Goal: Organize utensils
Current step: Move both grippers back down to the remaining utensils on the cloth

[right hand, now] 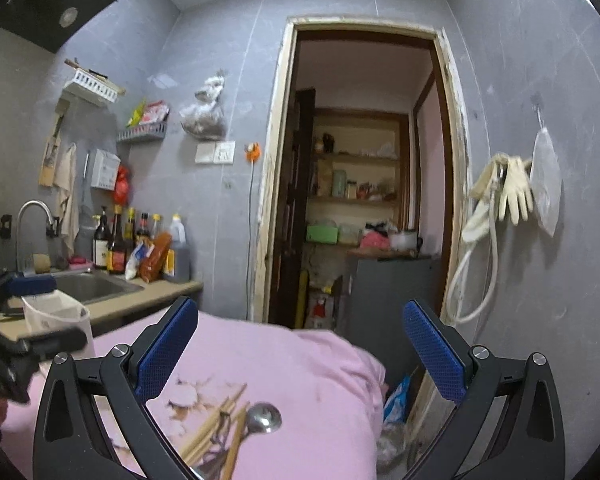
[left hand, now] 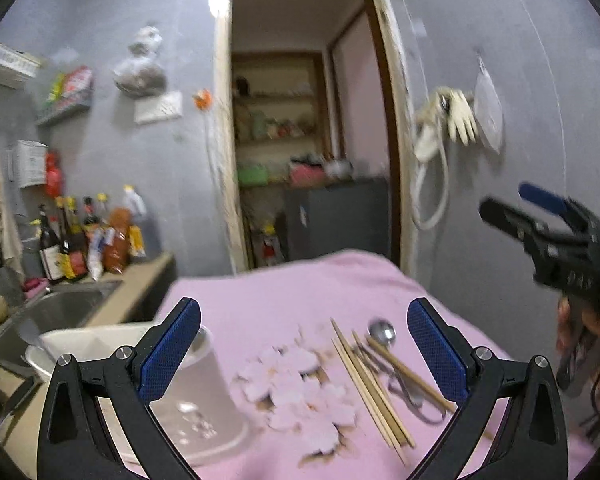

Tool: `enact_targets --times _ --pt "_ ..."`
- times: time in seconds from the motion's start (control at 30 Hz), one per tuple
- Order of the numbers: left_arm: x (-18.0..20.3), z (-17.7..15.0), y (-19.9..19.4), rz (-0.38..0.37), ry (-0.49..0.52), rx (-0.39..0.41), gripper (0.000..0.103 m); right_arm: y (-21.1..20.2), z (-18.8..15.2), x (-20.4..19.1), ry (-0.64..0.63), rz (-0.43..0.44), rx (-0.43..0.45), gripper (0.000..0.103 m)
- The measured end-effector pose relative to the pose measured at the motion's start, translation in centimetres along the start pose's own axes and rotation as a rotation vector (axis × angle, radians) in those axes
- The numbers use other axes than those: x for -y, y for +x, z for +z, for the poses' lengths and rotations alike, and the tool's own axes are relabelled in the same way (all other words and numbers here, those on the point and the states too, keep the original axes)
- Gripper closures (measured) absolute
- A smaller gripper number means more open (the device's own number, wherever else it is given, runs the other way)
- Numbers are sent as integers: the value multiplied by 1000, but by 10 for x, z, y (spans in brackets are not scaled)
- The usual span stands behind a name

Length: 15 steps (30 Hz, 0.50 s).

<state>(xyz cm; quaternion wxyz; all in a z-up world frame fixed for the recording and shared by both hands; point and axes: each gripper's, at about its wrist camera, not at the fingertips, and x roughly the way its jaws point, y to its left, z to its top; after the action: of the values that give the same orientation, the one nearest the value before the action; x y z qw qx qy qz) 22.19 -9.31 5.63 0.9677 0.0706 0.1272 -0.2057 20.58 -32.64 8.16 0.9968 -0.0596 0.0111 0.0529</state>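
Several wooden chopsticks (left hand: pixel 374 390) and a metal spoon (left hand: pixel 382 332) lie on a pink cloth (left hand: pixel 284 292) with a flower print. A white utensil cup (left hand: pixel 198 396) stands on the cloth to their left. My left gripper (left hand: pixel 304 352) is open and empty, held above the cup and chopsticks. My right gripper (right hand: pixel 300 354) is open and empty above the chopsticks (right hand: pixel 212 432) and spoon (right hand: pixel 264 418); it also shows at the right of the left wrist view (left hand: pixel 512 208). The cup shows at the left in the right wrist view (right hand: pixel 56 316).
A steel sink (left hand: pixel 60 308) with a faucet (right hand: pixel 34 216) is at the left, with bottles (right hand: pixel 140 248) on the counter behind it. An open doorway (right hand: pixel 360 184) is ahead. Gloves and a hose (right hand: pixel 496 200) hang on the right wall.
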Motion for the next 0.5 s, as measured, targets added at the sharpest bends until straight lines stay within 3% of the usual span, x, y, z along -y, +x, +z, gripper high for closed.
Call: enact_targets --times 0.07,0.17,0.23,0.3,0.5 --pt "6 -6 10 -24 9 -46 2 4 -7 6 10 6 -32 1" --pt "15 -17 28 -63 6 -132 4 15 -15 10 16 20 -101 13" --pt "20 -24 40 -89 9 -196 13 27 -23 12 21 40 -173 20" --pt "26 -32 54 -105 21 -265 29 38 -29 14 30 63 -239 30" --pt "26 -52 95 -148 3 -458 52 75 -52 16 47 123 -469 49"
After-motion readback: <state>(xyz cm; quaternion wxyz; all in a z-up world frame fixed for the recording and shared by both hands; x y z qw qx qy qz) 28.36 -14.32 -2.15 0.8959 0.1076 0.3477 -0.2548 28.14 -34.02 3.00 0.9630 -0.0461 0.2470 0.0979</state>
